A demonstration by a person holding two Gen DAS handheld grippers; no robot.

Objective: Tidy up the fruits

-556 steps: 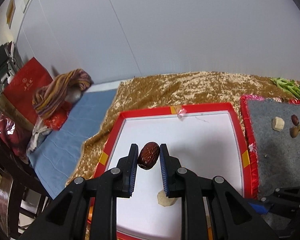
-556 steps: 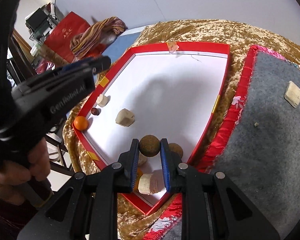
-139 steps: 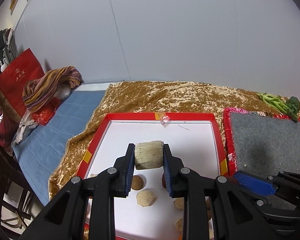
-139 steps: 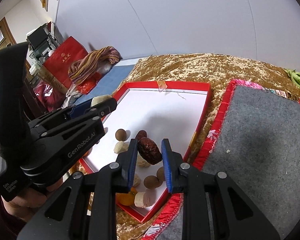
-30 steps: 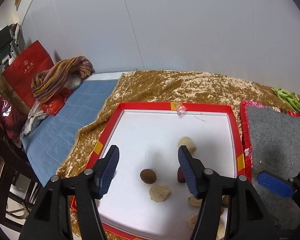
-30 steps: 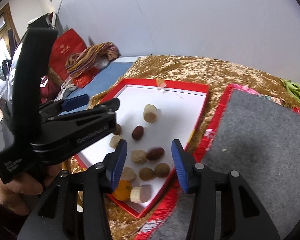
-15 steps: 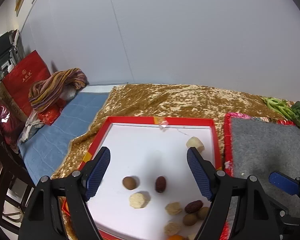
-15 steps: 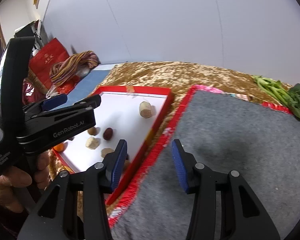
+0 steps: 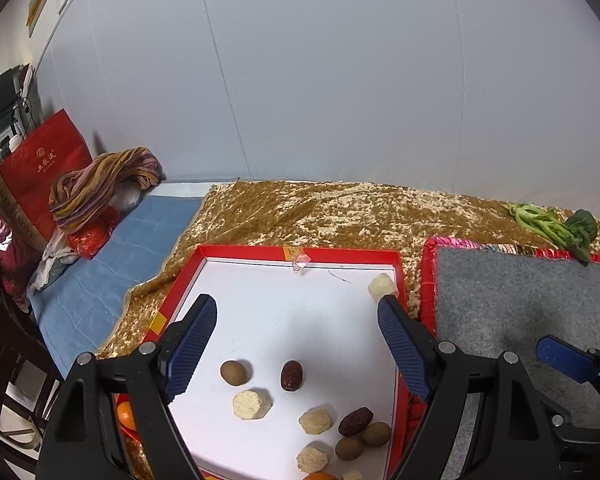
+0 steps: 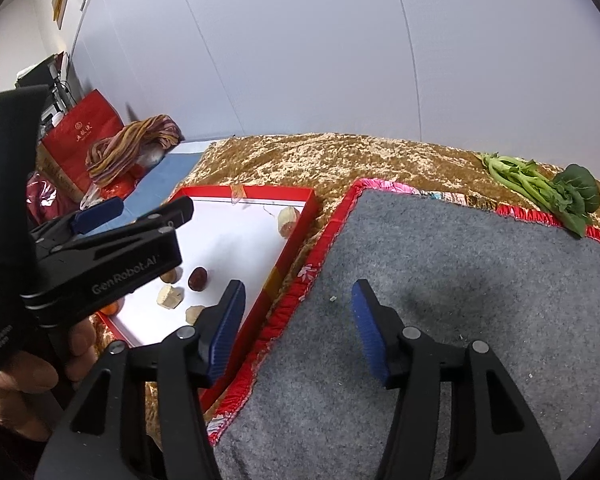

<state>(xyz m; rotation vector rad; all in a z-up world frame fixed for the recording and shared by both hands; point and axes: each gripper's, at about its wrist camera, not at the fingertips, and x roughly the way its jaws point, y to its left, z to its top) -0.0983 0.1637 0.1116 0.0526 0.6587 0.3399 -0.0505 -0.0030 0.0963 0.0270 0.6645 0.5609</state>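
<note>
The gold cloth (image 9: 340,212) covers the surface ahead of both claws. On it, under the right claw (image 10: 296,330), lies the grey mat (image 10: 480,300) with its red trim, bare but for a few crumbs; greens (image 10: 548,188) lie past its far right corner. To the left of that claw, and under the left claw (image 9: 296,350), sits the red-rimmed tray (image 9: 236,249) with a white floor.

Both claws are spread wide with nothing between their blue pads. A hand (image 10: 24,384) grips the left claw's handle, seen in the right wrist view.

All the fruits are in the tray. A pale chunk (image 9: 382,286) sits in the far right corner, just beyond the left claw's right finger. Between and below its fingers lie a brown ball (image 9: 233,372), a date (image 9: 291,375) and a pale chunk (image 9: 252,404); nearer still, to the right, a cluster of a date (image 9: 355,421), two brown balls and pale chunks. An orange (image 9: 126,416) sits behind the left finger.
</note>
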